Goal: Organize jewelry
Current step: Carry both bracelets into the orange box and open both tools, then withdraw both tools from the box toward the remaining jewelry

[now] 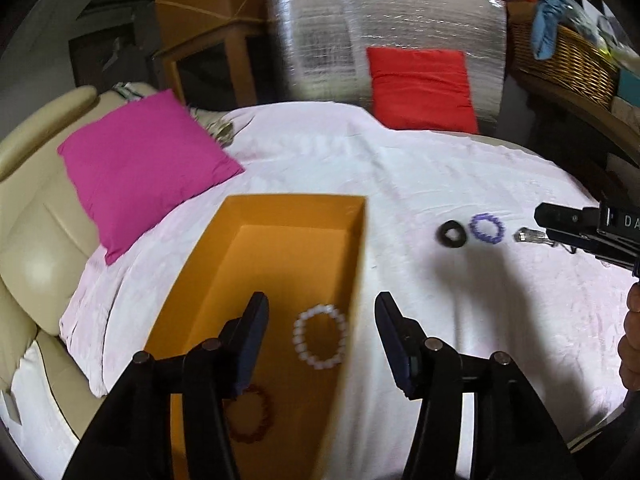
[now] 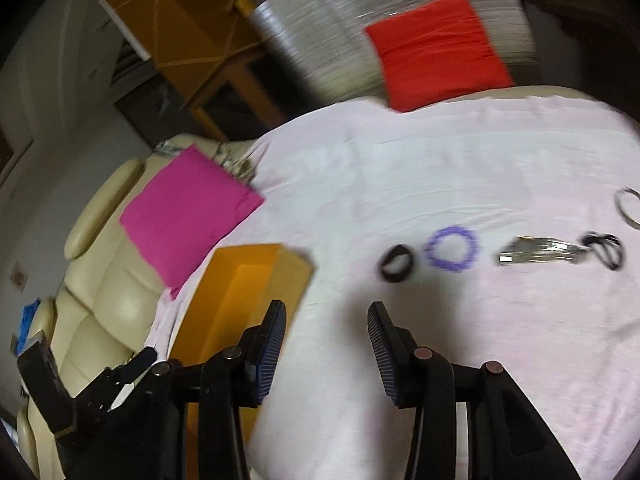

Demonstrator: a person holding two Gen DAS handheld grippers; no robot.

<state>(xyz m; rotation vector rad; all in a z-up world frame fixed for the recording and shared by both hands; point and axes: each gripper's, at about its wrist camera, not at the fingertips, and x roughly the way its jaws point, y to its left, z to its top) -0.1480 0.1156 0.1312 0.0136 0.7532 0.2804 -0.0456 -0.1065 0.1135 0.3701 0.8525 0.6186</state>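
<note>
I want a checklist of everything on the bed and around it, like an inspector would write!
Surface: pale pink sheet, wrinkled.
Job's things: orange box holds white bead bracelet and red bead bracelet; on the sheet lie black ring, purple bracelet, silver watch band, dark loops, thin bangle.
Clutter: magenta pillow, red pillow.
Grippers: left gripper open above the box; right gripper open, empty.
Cables: nothing seen.
Surroundings: cream sofa, wicker basket.
</note>
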